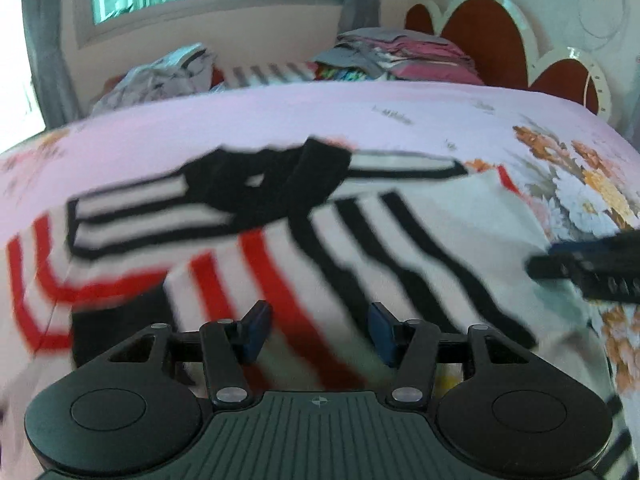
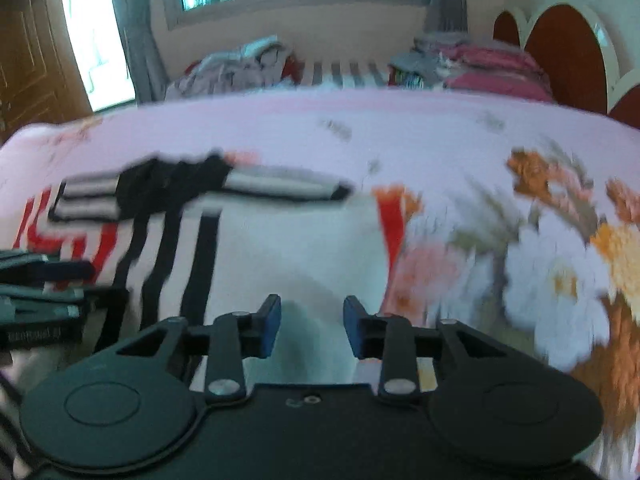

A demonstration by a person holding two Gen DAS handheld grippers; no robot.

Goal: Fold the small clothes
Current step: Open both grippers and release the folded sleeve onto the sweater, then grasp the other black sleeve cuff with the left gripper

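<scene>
A small white garment [image 1: 280, 240] with red and black stripes lies spread on the pink floral bedspread [image 1: 280, 120]. Its black collar part [image 1: 272, 180] is bunched at the far edge. My left gripper [image 1: 320, 332] hovers over the red-striped area, open, its blue pads apart with only flat cloth below. The right gripper [image 1: 592, 276] enters from the right edge of this view. In the right wrist view the right gripper [image 2: 312, 328] stands open over the garment's [image 2: 288, 248] plain white part, near its right edge. The left gripper [image 2: 40, 304] shows at the far left. Both views are motion-blurred.
At the far side of the bed sit a stack of folded clothes [image 1: 400, 56] and a loose heap of clothes [image 1: 160, 76]. A red and white headboard [image 1: 488, 36] rises at the right. Bare bedspread [image 2: 520, 220] lies to the right of the garment.
</scene>
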